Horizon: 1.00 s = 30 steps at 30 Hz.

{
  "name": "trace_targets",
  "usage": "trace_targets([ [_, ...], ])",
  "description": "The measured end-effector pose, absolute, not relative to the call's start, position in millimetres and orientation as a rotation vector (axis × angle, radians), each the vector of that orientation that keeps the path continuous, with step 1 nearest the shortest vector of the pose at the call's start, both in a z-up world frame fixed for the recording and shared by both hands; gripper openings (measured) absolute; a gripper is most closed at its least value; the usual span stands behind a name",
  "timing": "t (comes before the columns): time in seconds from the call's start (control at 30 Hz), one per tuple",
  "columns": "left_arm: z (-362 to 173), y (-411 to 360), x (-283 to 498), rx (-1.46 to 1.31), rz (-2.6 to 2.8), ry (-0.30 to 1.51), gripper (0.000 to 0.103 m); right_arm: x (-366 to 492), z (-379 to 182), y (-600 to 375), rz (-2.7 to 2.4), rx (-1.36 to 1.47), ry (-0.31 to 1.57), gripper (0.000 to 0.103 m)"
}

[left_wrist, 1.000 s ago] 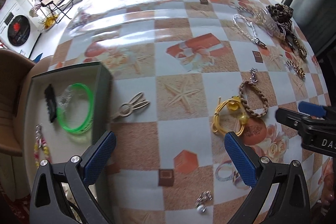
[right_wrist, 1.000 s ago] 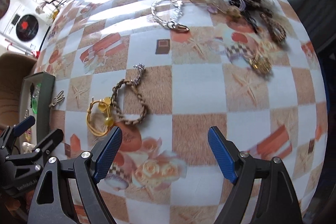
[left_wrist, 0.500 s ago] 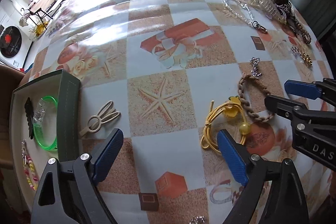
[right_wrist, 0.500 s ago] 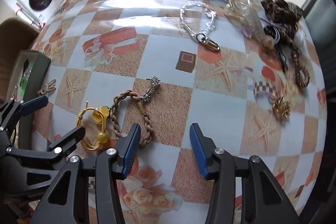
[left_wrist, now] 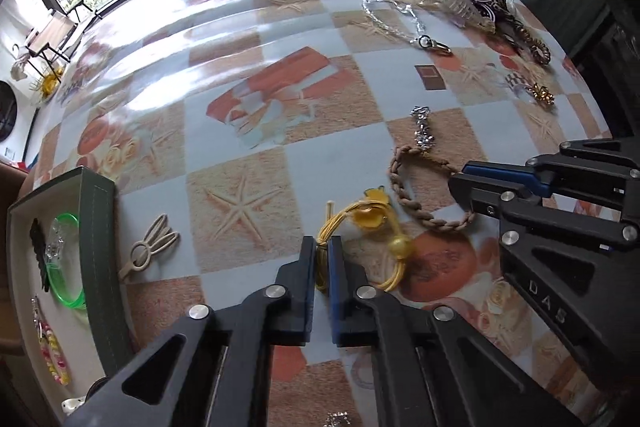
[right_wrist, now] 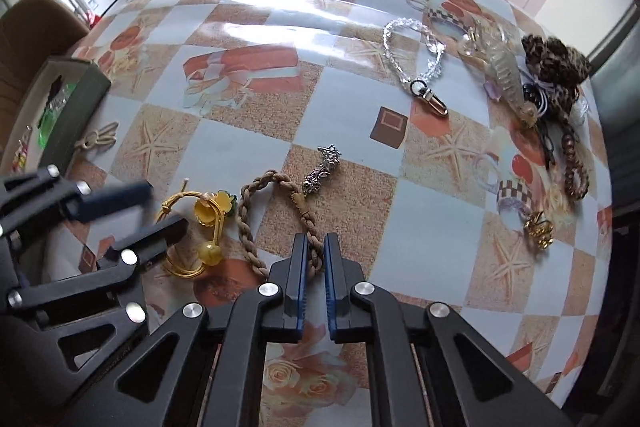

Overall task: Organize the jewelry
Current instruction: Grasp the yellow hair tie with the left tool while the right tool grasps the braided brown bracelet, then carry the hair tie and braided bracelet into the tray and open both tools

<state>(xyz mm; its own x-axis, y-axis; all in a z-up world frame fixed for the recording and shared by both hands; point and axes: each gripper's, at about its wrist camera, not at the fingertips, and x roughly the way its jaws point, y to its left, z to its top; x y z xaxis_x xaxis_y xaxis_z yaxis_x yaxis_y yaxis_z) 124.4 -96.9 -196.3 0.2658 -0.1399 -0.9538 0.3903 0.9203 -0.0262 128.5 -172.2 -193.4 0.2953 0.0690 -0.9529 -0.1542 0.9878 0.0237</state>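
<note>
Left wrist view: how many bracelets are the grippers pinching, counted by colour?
Yellow: 1, the yellow cord bracelet, in the left gripper
Brown: 1, the brown braided bracelet, in the right gripper
Total: 2
Both grippers' jaws have just been closing, each with its bracelet between them.

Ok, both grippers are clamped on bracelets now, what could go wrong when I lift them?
1. The yellow cord bracelet and the braided brown bracelet lie touching; lifting one may drag the other.
2. The left gripper pinches only thin cord strands at the loop's edge, which could slip out.
3. The right gripper sits close beside the left one, so they might collide on the way to the green tray.
</note>
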Motion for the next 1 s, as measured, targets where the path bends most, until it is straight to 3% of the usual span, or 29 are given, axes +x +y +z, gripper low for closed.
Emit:
trace_targets([
  [0.47,-165.6,-54.1,119.8,0.048,-0.355,1.242,0.008,104.3,-169.0,-203.6,0.146,0.197,1.261,0.007],
  [1.0,-111.6,-21.1,86.3,-0.035,-0.355,1.207,0.008,76.5,-134.9,-194.9,0.132,0.267,1.267,0.007],
])
